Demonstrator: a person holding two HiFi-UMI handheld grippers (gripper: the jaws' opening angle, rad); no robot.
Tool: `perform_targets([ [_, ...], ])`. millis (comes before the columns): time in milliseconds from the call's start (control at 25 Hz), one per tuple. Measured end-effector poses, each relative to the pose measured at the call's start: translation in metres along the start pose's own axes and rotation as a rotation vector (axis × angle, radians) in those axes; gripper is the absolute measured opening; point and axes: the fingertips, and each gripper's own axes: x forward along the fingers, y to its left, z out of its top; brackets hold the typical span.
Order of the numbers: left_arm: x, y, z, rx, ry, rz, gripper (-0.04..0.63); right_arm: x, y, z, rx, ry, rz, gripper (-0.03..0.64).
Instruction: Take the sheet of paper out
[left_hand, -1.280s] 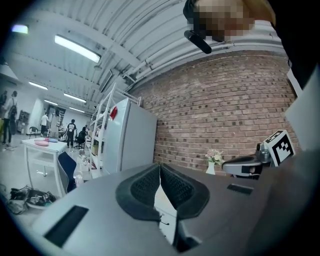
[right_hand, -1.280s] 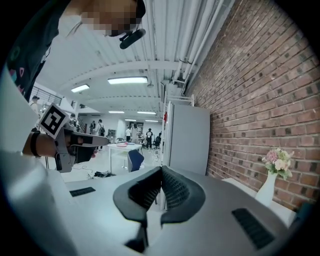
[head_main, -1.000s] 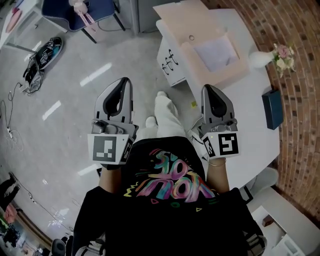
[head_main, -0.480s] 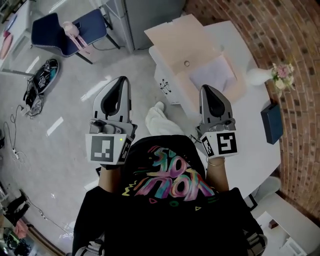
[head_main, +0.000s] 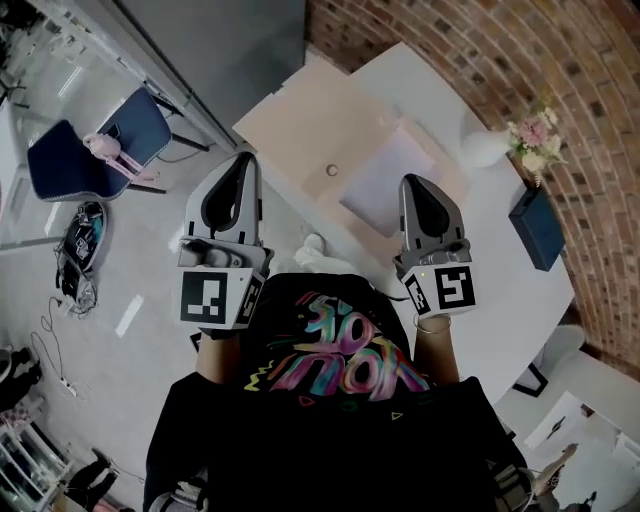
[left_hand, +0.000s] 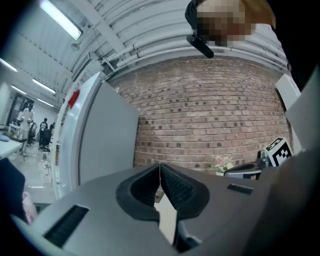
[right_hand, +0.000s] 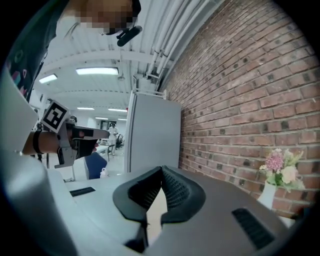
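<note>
**Left gripper** (left_hand: 160, 169): held level in front of the person, jaws pressed together along their ribbed pads, with nothing between them.

**Right gripper** (right_hand: 161, 171): also about level, jaws likewise closed tip to tip and empty. In the head view the two grippers point forward side by side, well apart from each other, and neither touches anything.

**Box** (head_main: 300, 125): a pale, flat carton lying open on the white table (head_main: 500, 290), its broad lid folded back toward the grey cabinet (head_main: 230, 50). The right gripper's tip shows over the near edge of the box in the head view; whether it is above the box or short of it cannot be told.

**Sheet of paper** (head_main: 380, 185): a pale sheet lying flat inside the open box, uncovered and undisturbed.

**Surroundings**: a white vase of flowers (head_main: 490, 148) and a dark blue case (head_main: 533, 225) stand on the table beyond the box, beside the brick wall (head_main: 560, 60); a blue chair (head_main: 100, 160) stands on the floor to the left.

**Progress**: the box is already open, so access to the sheet is clear, but removal itself appears not yet begun. What is left, by this reading: bring a gripper down to the sheet, part its jaws, pinch an edge and lift the sheet clear of the box.
</note>
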Motion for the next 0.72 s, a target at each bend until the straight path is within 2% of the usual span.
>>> perform_targets([
  [160,0.042,-0.020,-0.008,0.027,0.047,-0.116,0.026,-0.012,-0.035,-0.003,0.032,0.000,-0.127,0.018],
  [400,0.094,-0.064,-0.011,0.029,0.073,-0.292,0.026,-0.040,-0.081,-0.008,0.063,0.018,-0.298,0.018],
  [720,0.145,-0.096,-0.027,0.007,0.124,-0.525,0.026,-0.056,-0.103,-0.013,0.096,0.044,-0.515,0.018],
])
